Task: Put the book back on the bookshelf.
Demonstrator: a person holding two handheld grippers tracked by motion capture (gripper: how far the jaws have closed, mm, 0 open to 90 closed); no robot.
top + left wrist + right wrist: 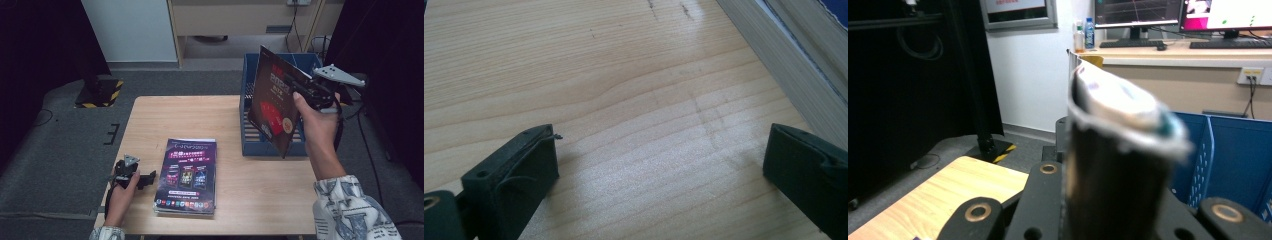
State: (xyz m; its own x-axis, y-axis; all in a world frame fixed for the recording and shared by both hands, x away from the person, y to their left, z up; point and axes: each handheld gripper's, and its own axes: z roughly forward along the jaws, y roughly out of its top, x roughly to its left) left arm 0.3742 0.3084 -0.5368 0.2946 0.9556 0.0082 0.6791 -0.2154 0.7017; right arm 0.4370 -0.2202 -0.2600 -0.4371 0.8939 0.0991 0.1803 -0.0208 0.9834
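Magazine (pixel 274 100), the dark one with red print, hangs in the air at about two o'clock from the table's middle, tilted upright over the near wall of the blue file rack (pixel 248 107). I have my right gripper (pixel 299 85) clamped on its upper right edge, jaws pressed flat on either side of the pages; in the right gripper view the magazine (pixel 1113 165) rises edge-on between the jaws, blurred. Its lower corner sits just above the rack's near rim, and the rack's slots lie open behind it toward twelve o'clock. At seven o'clock a stack of magazines (pixel 187 176) lies flat near the table's (pixel 260 190) front edge. My left gripper (pixel 145 179) rests on the wood just beside the stack at nine o'clock of it, jaws spread wide and holding nothing, with bare tabletop between them. Wood between stack and rack is free.
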